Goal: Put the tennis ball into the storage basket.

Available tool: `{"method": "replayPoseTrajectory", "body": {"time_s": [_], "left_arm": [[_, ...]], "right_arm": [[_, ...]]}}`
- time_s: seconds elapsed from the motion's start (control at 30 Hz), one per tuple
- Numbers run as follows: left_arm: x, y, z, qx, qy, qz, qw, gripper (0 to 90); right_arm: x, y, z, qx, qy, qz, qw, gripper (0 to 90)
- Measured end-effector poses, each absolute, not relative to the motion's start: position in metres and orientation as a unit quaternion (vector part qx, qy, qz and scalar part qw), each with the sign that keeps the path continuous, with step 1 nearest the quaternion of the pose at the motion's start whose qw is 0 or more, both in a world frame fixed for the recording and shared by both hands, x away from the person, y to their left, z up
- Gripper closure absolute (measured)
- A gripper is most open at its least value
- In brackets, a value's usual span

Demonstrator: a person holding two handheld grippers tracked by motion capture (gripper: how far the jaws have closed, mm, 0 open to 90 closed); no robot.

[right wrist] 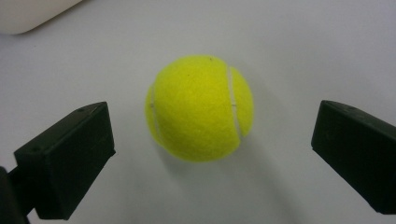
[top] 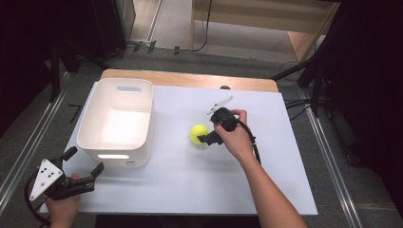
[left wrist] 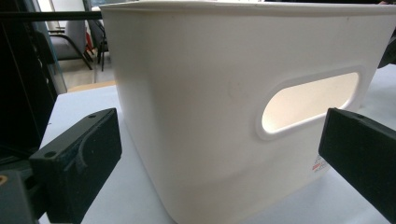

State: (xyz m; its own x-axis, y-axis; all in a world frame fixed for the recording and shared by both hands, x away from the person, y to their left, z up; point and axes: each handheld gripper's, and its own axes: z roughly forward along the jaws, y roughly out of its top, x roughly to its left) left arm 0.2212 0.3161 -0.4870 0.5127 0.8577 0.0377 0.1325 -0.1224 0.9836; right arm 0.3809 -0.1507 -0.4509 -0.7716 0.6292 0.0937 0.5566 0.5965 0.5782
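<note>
At the near left corner of the white worktop [top: 190, 190], the left gripper [top: 81, 167] sits with jaws spread wide, aimed at the handle-slot end of the white bin [top: 116, 122], holding nothing. Further in, mid-worktop, the right gripper [top: 203, 138] is right up at the yellow tennis ball [top: 198, 134], jaws wide on either side, not touching it; the ball rests on the worktop, right of the bin.
</note>
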Motion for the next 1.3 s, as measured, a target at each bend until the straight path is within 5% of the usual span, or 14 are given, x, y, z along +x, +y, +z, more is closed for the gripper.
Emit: {"method": "replayPoseTrajectory", "body": {"time_s": [1.3], "left_arm": [[0.222,0.316,-0.487,0.674,0.366,0.328,0.551,0.0]], "right_arm": [[0.394,-0.123,-0.480,0.337,0.903,0.262,0.044,17.7]]}}
